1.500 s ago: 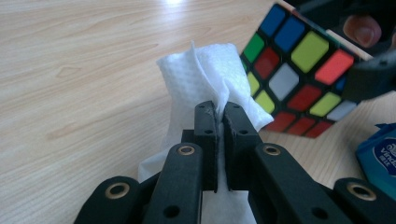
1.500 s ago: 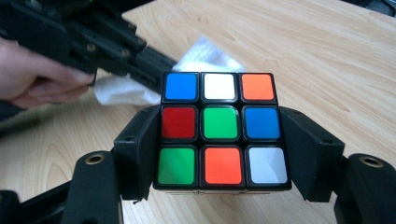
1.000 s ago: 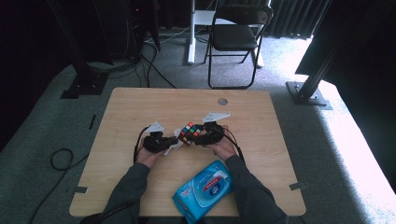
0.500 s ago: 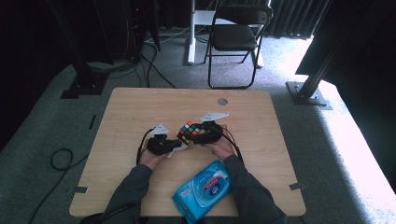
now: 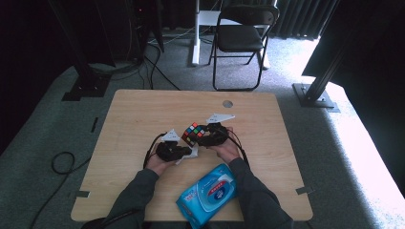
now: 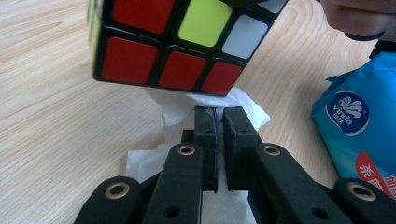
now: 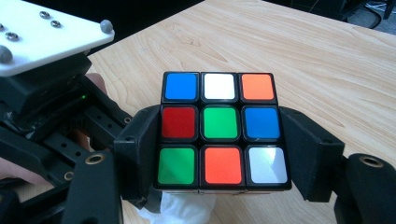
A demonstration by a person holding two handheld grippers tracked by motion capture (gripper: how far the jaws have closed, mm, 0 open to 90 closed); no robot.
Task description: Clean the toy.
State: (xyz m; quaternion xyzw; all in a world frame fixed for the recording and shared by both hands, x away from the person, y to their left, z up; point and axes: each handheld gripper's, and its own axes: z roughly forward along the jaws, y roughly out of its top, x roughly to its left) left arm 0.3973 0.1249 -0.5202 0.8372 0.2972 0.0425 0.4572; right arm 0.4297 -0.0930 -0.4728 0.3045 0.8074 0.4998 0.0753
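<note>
A scrambled colour cube (image 5: 192, 132) hangs just above the wooden table (image 5: 133, 114), and my right gripper (image 5: 197, 136) is shut on it. In the right gripper view the jaws press the cube (image 7: 219, 123) from both sides, its blue, white, orange, red and green stickers facing the camera. My left gripper (image 6: 219, 116) is shut on a white tissue (image 6: 177, 109), whose bunched top touches the cube's red underside (image 6: 173, 42). From above, the left gripper (image 5: 184, 151) sits just left of and below the cube, tissue (image 5: 188, 155) poking out.
A blue pack of wet wipes (image 5: 207, 194) lies near the table's front edge between the forearms, close to the left gripper's right side (image 6: 359, 130). A folding chair (image 5: 241, 38) and stand legs are on the floor beyond the table. A round hole (image 5: 228, 103) marks the far side.
The left gripper with the tissue has edged slightly right, closer under the cube. The right gripper and cube have stayed put.
</note>
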